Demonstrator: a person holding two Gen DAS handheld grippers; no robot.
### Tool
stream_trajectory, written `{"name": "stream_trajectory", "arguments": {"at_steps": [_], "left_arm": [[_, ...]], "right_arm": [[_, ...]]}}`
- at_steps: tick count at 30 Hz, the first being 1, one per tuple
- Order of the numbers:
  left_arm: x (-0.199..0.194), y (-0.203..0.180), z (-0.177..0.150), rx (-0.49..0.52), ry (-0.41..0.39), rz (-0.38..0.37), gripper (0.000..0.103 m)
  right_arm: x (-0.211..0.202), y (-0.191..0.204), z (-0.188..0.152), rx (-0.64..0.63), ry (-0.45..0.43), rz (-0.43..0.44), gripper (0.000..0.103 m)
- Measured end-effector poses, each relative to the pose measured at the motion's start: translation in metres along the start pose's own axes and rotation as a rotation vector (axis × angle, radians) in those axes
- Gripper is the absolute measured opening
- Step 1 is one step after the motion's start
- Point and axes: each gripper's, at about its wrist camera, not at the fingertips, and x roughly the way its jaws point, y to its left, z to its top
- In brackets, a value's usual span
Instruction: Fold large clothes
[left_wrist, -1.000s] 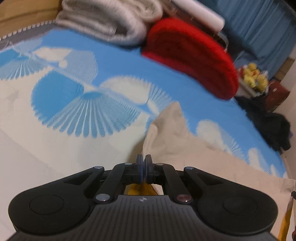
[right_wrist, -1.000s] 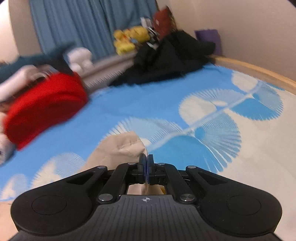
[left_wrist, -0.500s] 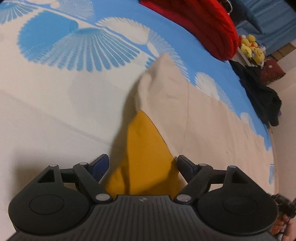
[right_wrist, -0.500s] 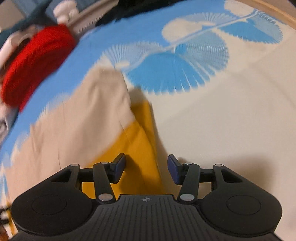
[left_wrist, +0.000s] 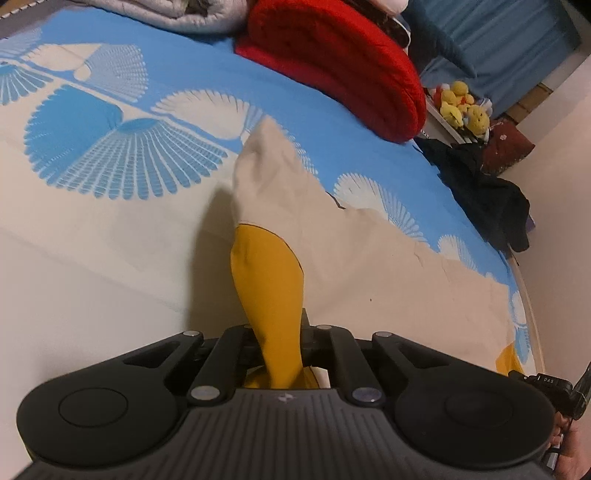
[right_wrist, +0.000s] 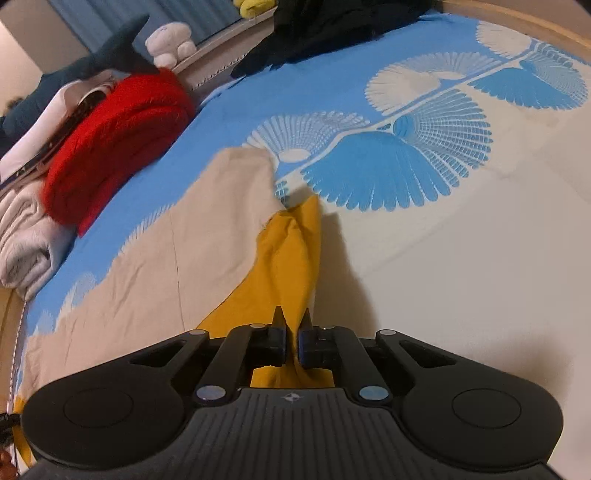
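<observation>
On the bed sheet (left_wrist: 92, 258), blue-and-cream fan print: one large garment (left_wrist: 351, 258), beige outer face with mustard-yellow inner face, spread flat across the mattress.

Progress: early. One fold appears laid, the beige layer lying flat over the yellow; further folds remain, and a red knit (left_wrist: 332, 62) and grey bundle (left_wrist: 184, 14) are piled beyond.

Left gripper (left_wrist: 280, 332): jaws closing, pinched on a raised yellow corner of the garment. Right gripper (right_wrist: 292, 332): jaws together, clamped on the opposite yellow corner (right_wrist: 291, 266).

Change from earlier views: a second ago both grippers were shut tight over a beige corner; half a second ago both stood wide apart over the exposed yellow cloth; now each has a fresh grip on the yellow layer, which lifts into a ridge at each pinch.
</observation>
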Motion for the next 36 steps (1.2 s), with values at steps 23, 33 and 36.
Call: {"name": "stream_trajectory", "arguments": {"at_steps": [23, 33, 36], "left_arm": [[-0.085, 0.011, -0.064, -0.094, 0.080, 0.275, 0.066], [-0.059, 0.067, -0.083, -0.381, 0.206, 0.219, 0.068], [-0.056, 0.065, -0.089, -0.381, 0.196, 0.212, 0.052]], "right_arm": [[-0.067, -0.033, -0.061, 0.036, 0.086, -0.215, 0.037], [-0.046, -0.056, -0.075, 0.037, 0.211, -0.260, 0.040], [-0.046, -0.056, -0.074, 0.042, 0.218, -0.239, 0.003]]}}
